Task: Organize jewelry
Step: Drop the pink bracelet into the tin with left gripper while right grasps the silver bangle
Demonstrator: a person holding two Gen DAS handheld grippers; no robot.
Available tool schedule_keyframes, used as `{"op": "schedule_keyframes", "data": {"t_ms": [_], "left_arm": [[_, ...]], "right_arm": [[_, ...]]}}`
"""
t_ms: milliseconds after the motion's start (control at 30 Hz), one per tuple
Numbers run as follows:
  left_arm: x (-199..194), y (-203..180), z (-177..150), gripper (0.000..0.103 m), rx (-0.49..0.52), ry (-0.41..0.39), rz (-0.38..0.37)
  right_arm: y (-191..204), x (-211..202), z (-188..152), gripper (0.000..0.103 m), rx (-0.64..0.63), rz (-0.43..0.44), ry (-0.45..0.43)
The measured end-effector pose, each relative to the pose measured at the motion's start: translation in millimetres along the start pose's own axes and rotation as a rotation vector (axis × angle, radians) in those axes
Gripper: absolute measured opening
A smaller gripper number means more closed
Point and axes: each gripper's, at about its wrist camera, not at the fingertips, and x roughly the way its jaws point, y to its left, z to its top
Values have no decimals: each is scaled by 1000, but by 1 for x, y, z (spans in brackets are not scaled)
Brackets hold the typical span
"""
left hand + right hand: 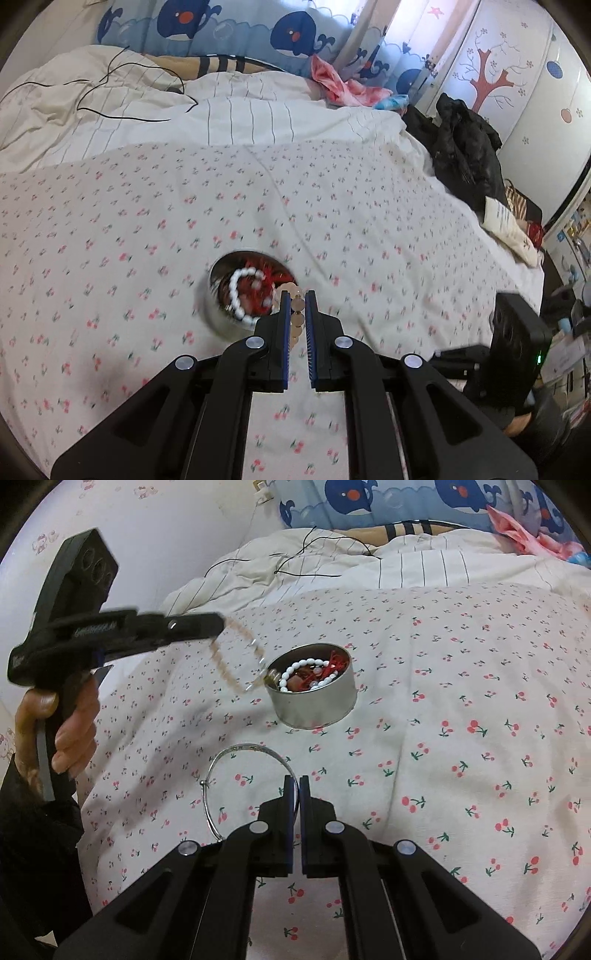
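Observation:
A round metal tin (314, 705) stands on the cherry-print sheet and holds a white bead bracelet (310, 664) and red pieces. The tin (216, 314) also shows in the left wrist view, just left of my left gripper (297, 293), which is shut on a pale pink bead bracelet (298, 305). In the right wrist view the left gripper (221, 622) hovers left of the tin, and the pink bead bracelet (221, 664) dangles from it, blurred. My right gripper (297, 780) is shut on a thin silver bangle (251, 746) in front of the tin.
A rumpled striped duvet (184, 114) with a black cable (122, 92) lies behind the sheet. Dark clothes (465, 147) and a pink cloth (336, 85) sit at the bed's far right. A person's hand (70, 734) grips the left tool's handle.

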Motion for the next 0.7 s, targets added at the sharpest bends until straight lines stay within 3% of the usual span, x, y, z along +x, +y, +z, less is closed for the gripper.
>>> {"op": "schedule_keyframes", "data": {"t_ms": [200,300,367,433,533,567,700], "left_arm": [[28,1,21,7,-32,7,-29],[49,6,25,7,-46,29,9],[71,8,23,8,12,72,194],[83,9,19,11,52,106,277],[82,8,12,36,74,110,336],[79,9,10,52,72,102,347],[60,10,4,55,74,62,382]], "right_arm": [[-2,-3,-2,3,12,13,-9],[-3,-5,-2,3,20,17,-13],[-4,-6,-2,3,23,18,-15],[-3,-6,-3,3,23,20,-15],[-2,-8,-3,3,22,22,-19],[-2,-8,-3,3,21,21,-20],[-3,-8,-3,3,24,14,-23]]}}
